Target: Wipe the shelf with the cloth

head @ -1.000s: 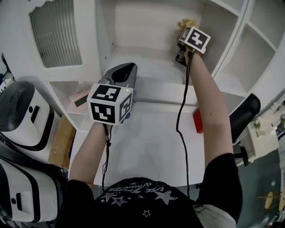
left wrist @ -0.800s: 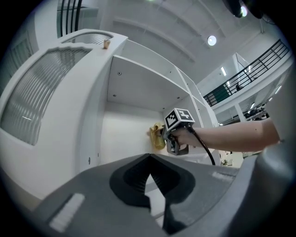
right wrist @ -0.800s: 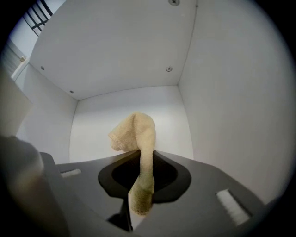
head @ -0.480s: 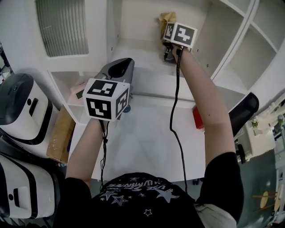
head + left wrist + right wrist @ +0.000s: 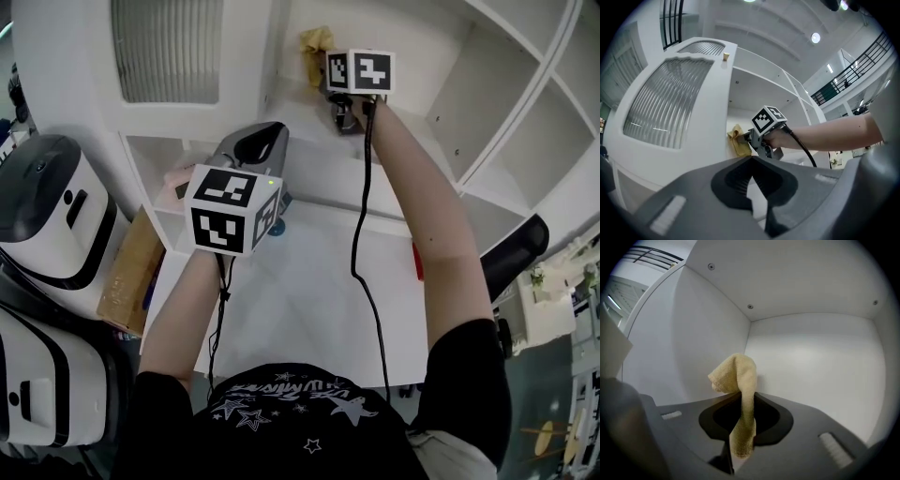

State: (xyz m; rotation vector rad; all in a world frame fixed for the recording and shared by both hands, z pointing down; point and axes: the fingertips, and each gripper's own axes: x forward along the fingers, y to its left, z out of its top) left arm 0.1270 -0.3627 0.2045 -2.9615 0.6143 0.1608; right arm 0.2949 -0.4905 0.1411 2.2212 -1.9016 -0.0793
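Right tool (image 5: 740,446) clamped on yellow cloth (image 5: 738,376), raised at back-left corner of shelf (image 5: 309,112). Wiping likely underway, cleaned share unclear. Left tool (image 5: 751,199) jaws together, empty, over desk (image 5: 309,281).

The right gripper (image 5: 330,73), clamped on the yellow cloth (image 5: 316,42), has swept leftward along the shelf (image 5: 319,164), from beside the compartment's right wall to its back left corner; the person's right arm (image 5: 422,234) has swung across with it, and the cloth now hangs near the left wall
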